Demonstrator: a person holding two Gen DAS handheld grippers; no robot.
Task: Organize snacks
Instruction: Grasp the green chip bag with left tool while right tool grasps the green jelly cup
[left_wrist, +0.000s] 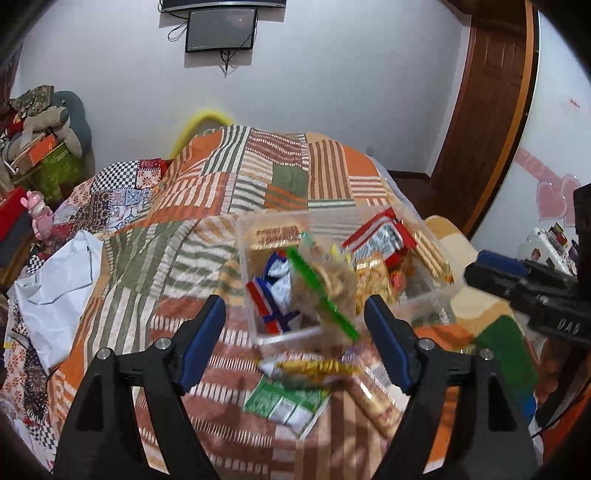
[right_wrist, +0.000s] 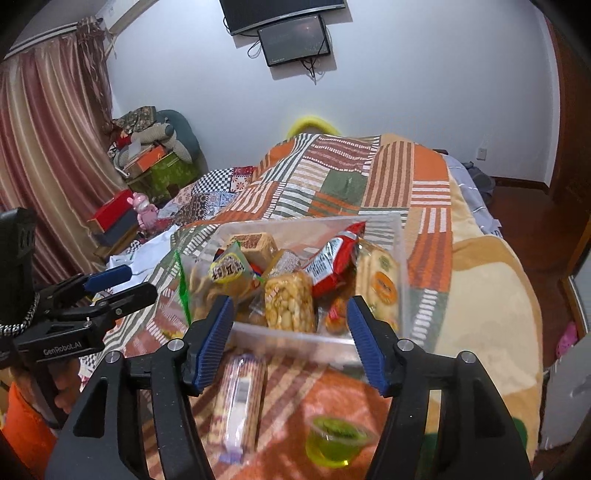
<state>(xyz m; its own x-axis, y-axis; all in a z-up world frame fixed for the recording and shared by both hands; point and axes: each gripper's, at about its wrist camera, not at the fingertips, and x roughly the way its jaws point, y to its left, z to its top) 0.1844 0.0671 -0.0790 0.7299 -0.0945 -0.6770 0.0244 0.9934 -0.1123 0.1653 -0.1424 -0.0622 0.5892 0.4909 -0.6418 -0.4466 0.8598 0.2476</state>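
A clear plastic bin (left_wrist: 255, 280) (right_wrist: 400, 236) sits on the patchwork bedspread and holds several snack packs. A clear bag with a green strip (left_wrist: 325, 288) is blurred, in the air over the bin's near left part. My left gripper (left_wrist: 295, 339) is open and empty just in front of the bin. My right gripper (right_wrist: 290, 343) is open and empty at the bin's near wall. On the bedspread lie a green-and-white pack (left_wrist: 288, 402), a yellow wrapper (left_wrist: 314, 367), a long cracker pack (right_wrist: 238, 398) and a green jelly cup (right_wrist: 334, 439).
The bed fills the middle; its right edge drops to a wooden floor (right_wrist: 528, 221). A white sheet (left_wrist: 55, 284) lies at the left. Boxes and a pink toy (right_wrist: 144, 212) stand at the far left by the curtain (right_wrist: 44, 177). A door (left_wrist: 487, 110) is at the right.
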